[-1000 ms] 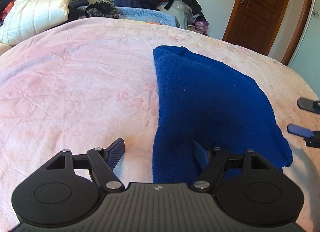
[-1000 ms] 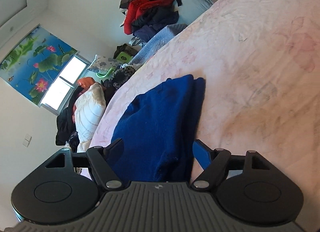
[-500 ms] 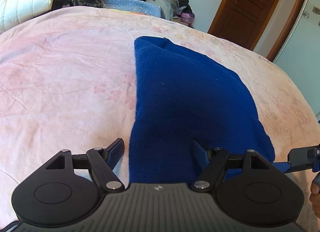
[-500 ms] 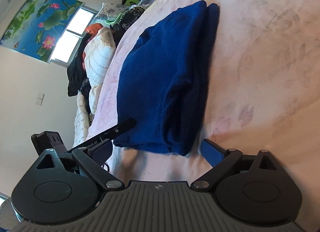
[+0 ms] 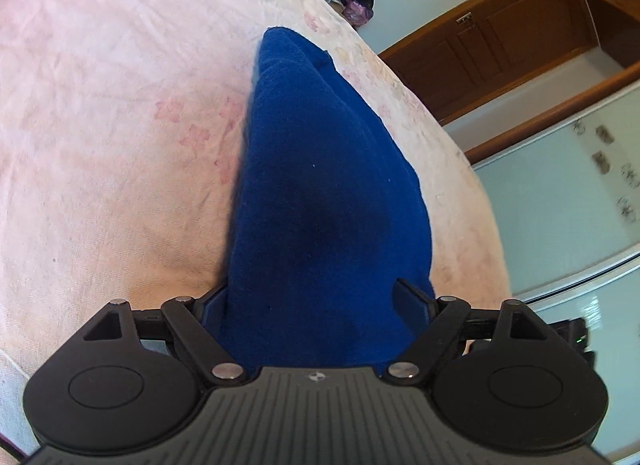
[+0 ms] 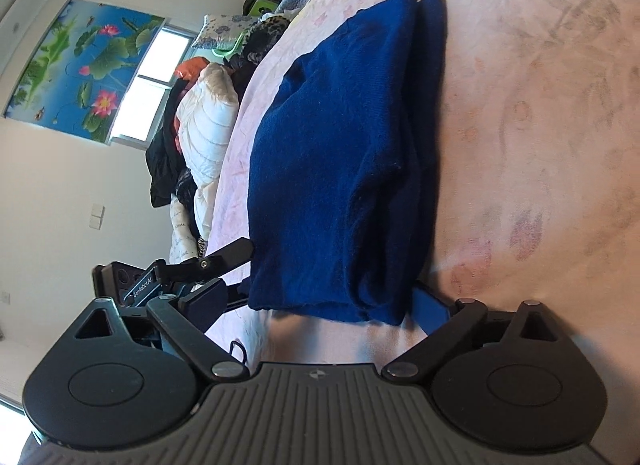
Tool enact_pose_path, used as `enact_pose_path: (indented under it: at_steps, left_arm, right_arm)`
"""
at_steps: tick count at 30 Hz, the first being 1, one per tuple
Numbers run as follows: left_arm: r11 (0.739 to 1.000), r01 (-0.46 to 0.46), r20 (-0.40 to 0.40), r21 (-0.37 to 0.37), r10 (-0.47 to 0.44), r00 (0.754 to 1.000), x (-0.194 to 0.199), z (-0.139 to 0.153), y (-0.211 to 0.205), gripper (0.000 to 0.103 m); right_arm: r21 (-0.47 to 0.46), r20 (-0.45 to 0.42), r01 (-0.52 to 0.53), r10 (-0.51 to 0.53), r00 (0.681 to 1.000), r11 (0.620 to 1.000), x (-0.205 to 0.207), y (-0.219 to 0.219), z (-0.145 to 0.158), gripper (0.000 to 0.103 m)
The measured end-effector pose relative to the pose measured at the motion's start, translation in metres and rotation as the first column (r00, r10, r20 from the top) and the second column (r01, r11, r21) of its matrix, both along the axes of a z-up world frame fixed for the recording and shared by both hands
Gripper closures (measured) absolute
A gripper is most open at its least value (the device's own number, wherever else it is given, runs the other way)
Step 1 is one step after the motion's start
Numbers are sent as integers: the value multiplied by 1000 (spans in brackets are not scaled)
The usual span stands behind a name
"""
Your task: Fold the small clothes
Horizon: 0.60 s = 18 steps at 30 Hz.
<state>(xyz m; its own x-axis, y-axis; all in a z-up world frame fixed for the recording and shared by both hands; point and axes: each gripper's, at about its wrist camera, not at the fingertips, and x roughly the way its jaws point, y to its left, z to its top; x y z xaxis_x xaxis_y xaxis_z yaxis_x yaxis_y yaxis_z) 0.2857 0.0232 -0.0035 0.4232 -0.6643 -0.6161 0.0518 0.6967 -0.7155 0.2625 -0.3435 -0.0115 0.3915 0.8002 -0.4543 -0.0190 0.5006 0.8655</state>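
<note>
A dark blue knit garment, folded into a long strip, lies on the pink floral bed sheet. My left gripper is open, with the garment's near end lying between its two fingers. In the right wrist view the same garment shows its layered near edge. My right gripper is open at that near edge, one finger under the right corner. The left gripper also shows there, open at the left corner.
A brown wooden door and a glass panel stand to the right of the bed. A pile of clothes and a white puffy jacket lie at the bed's far side, under a window with a lotus picture.
Both grippers have moved in to the garment's near end and rolled sideways. The left fingers now straddle the cloth; the right gripper has come closer to the near edge.
</note>
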Motion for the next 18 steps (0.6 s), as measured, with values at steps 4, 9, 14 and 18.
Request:
enact_pose_path:
  at_steps: [4,9,14,18]
  left_arm:
    - [999,15,-29,-47,-17,999,1,-5,5,19]
    - [996,26,-53,-84,-31,998,3,-6,12,19]
    - [995,36,-52,-91,-41,998,1,-8,16,19]
    - [995,34,-51,-89,-39,998,2,-8,12,19]
  right_arm:
    - [29,-32,33,-32,999,999,1,-10,-5,20]
    - [15,-54,86,-85,995,996,2,-23,-3,24]
    - [-184,8,106,-107,994,977,1,-27,14,21]
    - [-194,2,-24,25,1000,981,10,-1,15,5]
